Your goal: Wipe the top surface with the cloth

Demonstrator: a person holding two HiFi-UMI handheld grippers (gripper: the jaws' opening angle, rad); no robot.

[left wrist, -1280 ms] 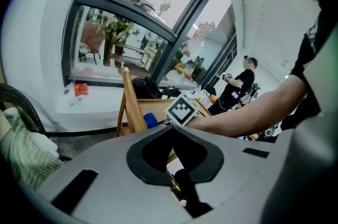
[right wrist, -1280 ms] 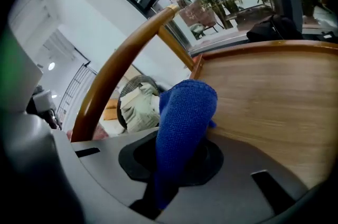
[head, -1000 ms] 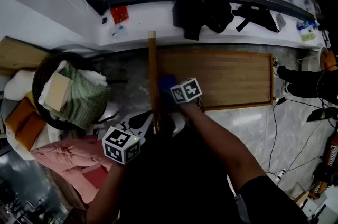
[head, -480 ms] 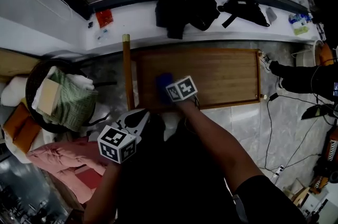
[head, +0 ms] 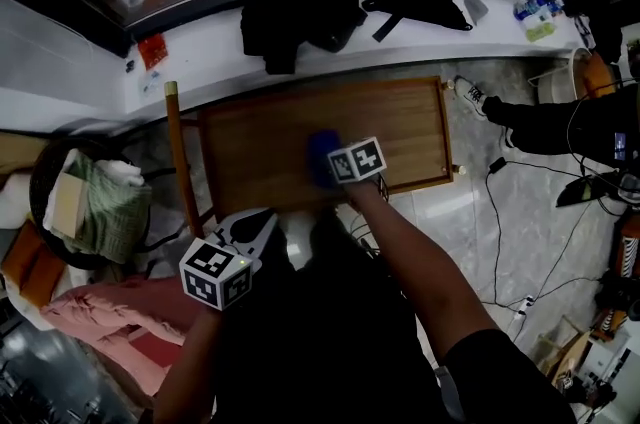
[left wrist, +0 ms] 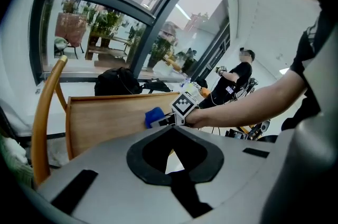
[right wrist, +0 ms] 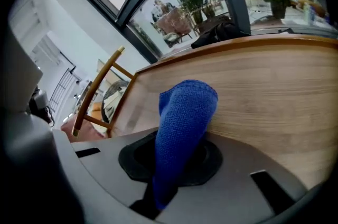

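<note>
The blue cloth [head: 320, 152] was pinched between the closed jaws of the right hand-held gripper [head: 335, 164] and was pressed onto the wooden counter [head: 250, 137], near the middle of its top and towards the near edge. In the right gripper view the cloth [right wrist: 185, 112] was seen standing up out of the right hand-held gripper [right wrist: 177, 159], its folded end laid against the bare wood [right wrist: 274, 91]. The left hand-held gripper [head: 258, 224] was held off the counter's near left corner, its jaws brought together with nothing between them [left wrist: 171, 136]. A wooden chair [head: 180, 162] was placed just beside the counter's left end. Black bags [head: 290, 7] were laid on the white window ledge [head: 200, 62] beyond the counter. A round basket [head: 45, 162] of folded fabrics was set on the floor at the left.
</note>
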